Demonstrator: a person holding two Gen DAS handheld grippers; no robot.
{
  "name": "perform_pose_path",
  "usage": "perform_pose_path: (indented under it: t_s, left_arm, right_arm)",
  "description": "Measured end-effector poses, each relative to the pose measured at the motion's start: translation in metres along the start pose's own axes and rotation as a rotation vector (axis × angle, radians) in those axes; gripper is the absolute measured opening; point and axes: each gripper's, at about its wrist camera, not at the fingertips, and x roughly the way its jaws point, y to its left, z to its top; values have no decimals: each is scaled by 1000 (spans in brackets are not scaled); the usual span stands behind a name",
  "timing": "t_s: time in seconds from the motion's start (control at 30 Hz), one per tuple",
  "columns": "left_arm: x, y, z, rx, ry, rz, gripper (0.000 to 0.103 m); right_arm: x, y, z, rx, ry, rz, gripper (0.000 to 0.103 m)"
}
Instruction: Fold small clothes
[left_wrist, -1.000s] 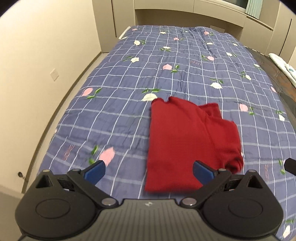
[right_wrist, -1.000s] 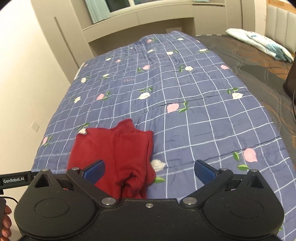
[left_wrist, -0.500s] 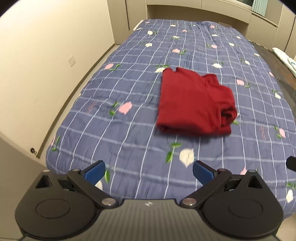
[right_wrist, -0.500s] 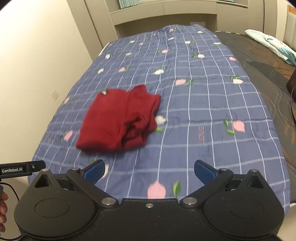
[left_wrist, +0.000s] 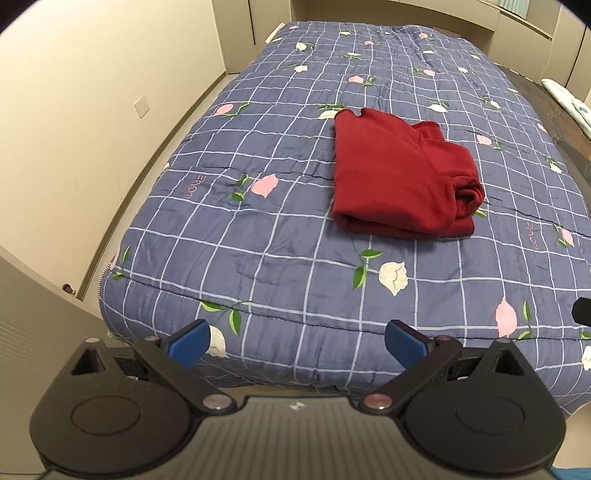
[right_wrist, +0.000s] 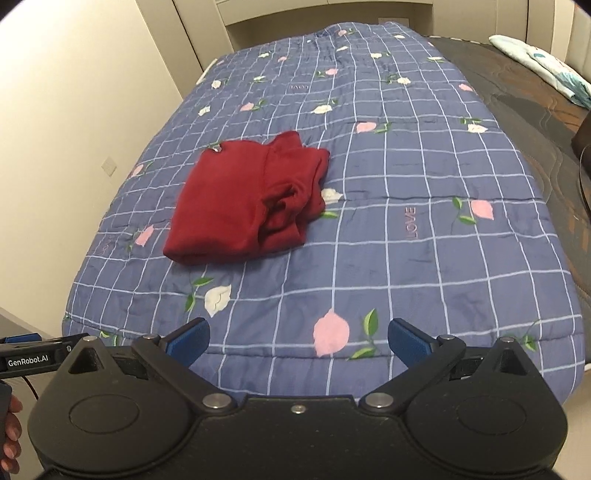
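Lying folded at twelve o'clock on the quilt (left_wrist: 280, 206), the red garment (left_wrist: 399, 177) looks finished. Both the left gripper (left_wrist: 297, 341) and right gripper (right_wrist: 297, 341) hang wide apart, empty.

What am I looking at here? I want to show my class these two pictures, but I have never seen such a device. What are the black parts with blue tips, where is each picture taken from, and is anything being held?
No robot is here: a person carries a hand-held two-finger gripper in each hand. Each has a wide-angle camera looking forward along its fingers, so each picture shows its own gripper at the bottom. One picture comes from the left gripper, the other from the right gripper. The blue tips are the finger pads. Both grippers are open and hold nothing; they hang near the foot of the bed. On the blue checked quilt with flower prints lies a red garment, folded into a compact bundle, touched by neither gripper.
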Motion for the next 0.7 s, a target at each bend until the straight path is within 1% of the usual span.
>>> perform_pose_path:
  t_s: [0.1,0.27,0.7]
  left_arm:
    - [1,1,-1,7,5,-10,102]
    - [0,0,-2,26,5,-19,102]
    - [1,-1,-1,40,5,-22,102]
  right_arm:
    - [2,3,-3,8,21,-7,102]
    - [2,4,-8,20,30,-12,102]
    - [0,2,-11,43,24,-29,102]
